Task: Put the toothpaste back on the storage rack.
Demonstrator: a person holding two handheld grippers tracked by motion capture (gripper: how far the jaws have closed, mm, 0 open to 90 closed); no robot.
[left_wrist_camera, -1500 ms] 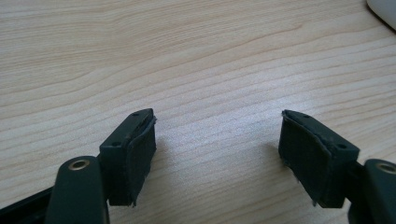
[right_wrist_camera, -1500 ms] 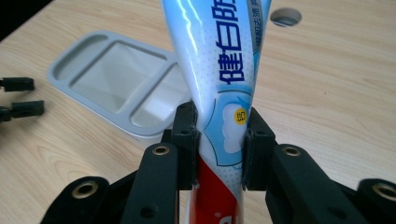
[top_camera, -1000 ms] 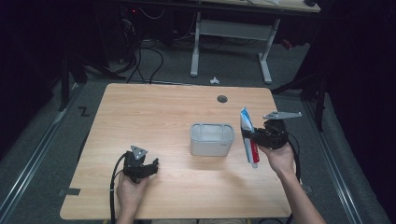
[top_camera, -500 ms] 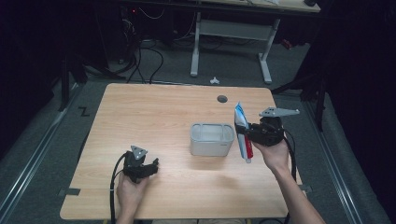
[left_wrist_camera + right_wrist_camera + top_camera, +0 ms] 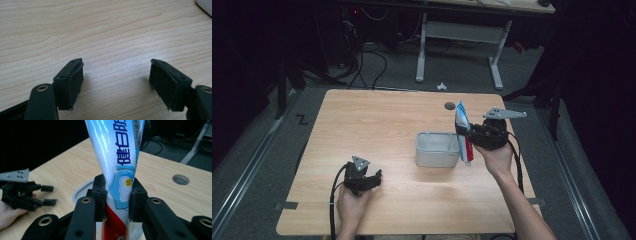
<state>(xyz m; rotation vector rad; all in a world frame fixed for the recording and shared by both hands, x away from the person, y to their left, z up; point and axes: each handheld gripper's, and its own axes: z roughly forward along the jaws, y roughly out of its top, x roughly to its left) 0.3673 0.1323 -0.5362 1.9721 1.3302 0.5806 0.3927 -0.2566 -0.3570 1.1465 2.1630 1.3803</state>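
A blue, white and red toothpaste tube (image 5: 462, 134) stands nearly upright in my right gripper (image 5: 467, 135), which is shut on its middle (image 5: 117, 195). The tube hangs at the right edge of a grey rectangular bin (image 5: 436, 149) in the middle of the table; its red lower end (image 5: 112, 230) sits over the bin's rim (image 5: 81, 191). My left gripper (image 5: 377, 175) rests low near the table's front left, open, its fingers (image 5: 71, 82) spread above bare wood with nothing between them. In the right gripper view the left gripper (image 5: 48, 195) appears at far left.
The wooden table (image 5: 377, 120) has a round cable hole (image 5: 450, 105) behind the bin. A white desk frame (image 5: 459, 35) and cables lie on the dark floor beyond the far edge. Tape marks (image 5: 286, 205) sit at the front left corner.
My right gripper has carried the tube leftward from the table's right side to the bin's right edge, and the tube now stands more upright. The left gripper has stayed put.
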